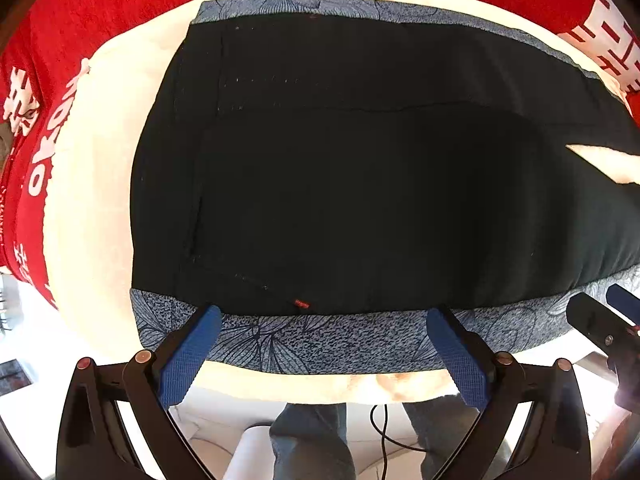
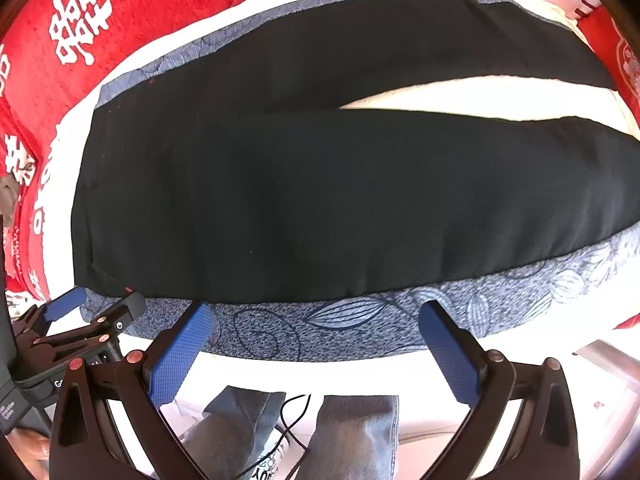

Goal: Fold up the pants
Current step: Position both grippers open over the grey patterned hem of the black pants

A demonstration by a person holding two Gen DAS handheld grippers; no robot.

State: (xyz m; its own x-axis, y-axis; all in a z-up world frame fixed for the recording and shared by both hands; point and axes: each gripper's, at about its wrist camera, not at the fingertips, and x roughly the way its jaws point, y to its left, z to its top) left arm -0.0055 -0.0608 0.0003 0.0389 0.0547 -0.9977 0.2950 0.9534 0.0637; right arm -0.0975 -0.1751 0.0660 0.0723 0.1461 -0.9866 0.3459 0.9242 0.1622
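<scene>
Black pants (image 1: 352, 184) lie flat on the table, waistband to the left, legs running right. A blue patterned side stripe (image 1: 304, 340) runs along the near edge. In the right wrist view the pants (image 2: 320, 200) show two legs parted by a white gap (image 2: 460, 96). My left gripper (image 1: 324, 336) is open, its blue pads at the near stripe, holding nothing. My right gripper (image 2: 316, 332) is open over the stripe (image 2: 360, 328), empty. Each gripper shows in the other's view: the right one (image 1: 600, 320), the left one (image 2: 88, 308).
A white cloth (image 1: 100, 200) with a red border bearing white characters (image 1: 40, 92) covers the table. The table's near edge (image 1: 320, 388) lies just under the grippers. The person's jeans-clad legs (image 2: 352, 436) and a black cable (image 1: 380, 428) are below.
</scene>
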